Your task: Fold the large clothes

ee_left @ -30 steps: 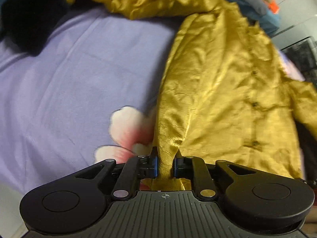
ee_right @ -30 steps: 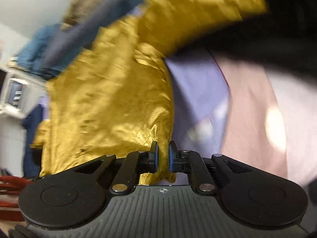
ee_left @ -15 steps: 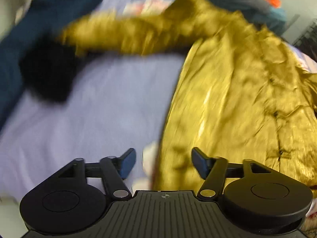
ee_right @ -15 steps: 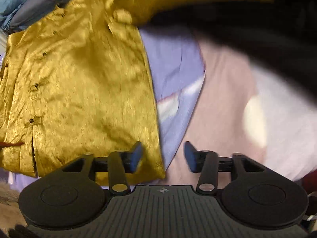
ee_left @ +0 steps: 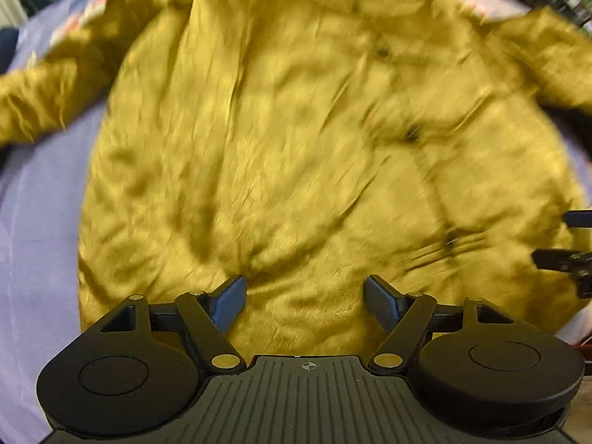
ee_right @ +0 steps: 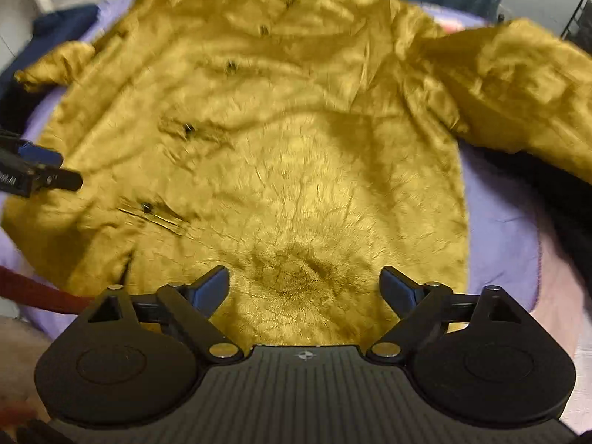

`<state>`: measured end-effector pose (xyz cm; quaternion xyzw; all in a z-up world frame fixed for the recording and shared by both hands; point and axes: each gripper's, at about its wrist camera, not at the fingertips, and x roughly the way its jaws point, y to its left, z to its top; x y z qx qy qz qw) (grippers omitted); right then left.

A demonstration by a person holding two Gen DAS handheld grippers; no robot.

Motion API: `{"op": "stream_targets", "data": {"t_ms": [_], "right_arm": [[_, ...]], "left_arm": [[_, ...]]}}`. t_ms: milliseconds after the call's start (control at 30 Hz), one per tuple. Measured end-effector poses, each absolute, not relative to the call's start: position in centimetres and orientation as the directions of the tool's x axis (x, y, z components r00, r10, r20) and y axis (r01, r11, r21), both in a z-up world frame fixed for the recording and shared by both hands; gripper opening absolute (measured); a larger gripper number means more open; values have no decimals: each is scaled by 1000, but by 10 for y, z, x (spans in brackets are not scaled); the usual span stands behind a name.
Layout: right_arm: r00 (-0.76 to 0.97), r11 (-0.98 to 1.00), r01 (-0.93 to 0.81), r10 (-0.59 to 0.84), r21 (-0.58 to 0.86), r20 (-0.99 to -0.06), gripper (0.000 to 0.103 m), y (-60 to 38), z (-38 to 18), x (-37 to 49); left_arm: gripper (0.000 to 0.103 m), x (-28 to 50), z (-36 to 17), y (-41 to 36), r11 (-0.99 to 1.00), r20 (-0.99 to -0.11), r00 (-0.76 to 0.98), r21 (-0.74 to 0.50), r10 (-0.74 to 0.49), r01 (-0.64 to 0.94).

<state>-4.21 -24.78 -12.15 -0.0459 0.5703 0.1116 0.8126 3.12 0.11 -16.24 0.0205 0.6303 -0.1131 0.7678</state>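
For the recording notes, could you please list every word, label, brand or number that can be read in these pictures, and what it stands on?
Nothing can be read.
White marks on the left gripper, at the left edge of the right wrist view: too blurred to read.
Yellow shirt: no label or print shows, only dark buttons.
Purple sheet: a printed pattern, no words.

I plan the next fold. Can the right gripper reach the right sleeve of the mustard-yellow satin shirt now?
Probably yes. The right gripper is open and holds nothing, and the sleeve of the mustard-yellow satin shirt lies uncovered on the lilac bedsheet, with nothing between them.
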Motion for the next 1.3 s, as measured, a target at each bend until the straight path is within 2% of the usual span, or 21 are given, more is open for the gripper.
{"op": "stream_targets", "data": {"t_ms": [67, 133, 167, 300, 467, 733, 867, 967, 1100, 1300], "right_arm": [[260, 981, -180, 115, 69, -959, 95, -251, -141, -35], [212, 985, -152, 115, 83, -970, 101, -252, -158, -33], [195, 985, -154, 106, 76, -975, 103, -250, -165, -32], [220, 980, -197, 31, -14, -975, 103, -233, -176, -34], [200, 987, -161, 30, -3, -979, 103, -233, -178, -25], [277, 996, -92, 33, 8, -960, 103, -236, -175, -33], [258, 995, -81, 85, 66, -962, 102, -250, -162, -26], [409, 994, 48, 74, 102, -910, 99, -287, -130, -21], [562, 949, 287, -58, 129, -825, 99, -365, -88, -26], [595, 791, 593, -304, 152, -744, 99, -475, -46, -60]], "left_arm": [[103, 32, -171, 0, 971, -971, 182, -117, -157, 209], [103, 34, -178, -6, 967, -971, 163, -136, -173, 216], [103, 35, -181, -12, 969, -977, 162, -101, -140, 225], [103, 35, -187, -32, 970, -988, 150, 4, -34, 245], [103, 38, -189, -29, 977, -989, 143, -16, -47, 211], [103, 33, -185, -25, 978, -987, 156, -16, -49, 208], [103, 34, -183, -25, 978, -986, 157, -24, -57, 206], [103, 33, -181, -22, 982, -983, 169, -35, -68, 188], [103, 33, -182, -21, 982, -984, 172, -24, -56, 185], [103, 30, -180, -25, 984, -984, 174, -14, -45, 179]]}}
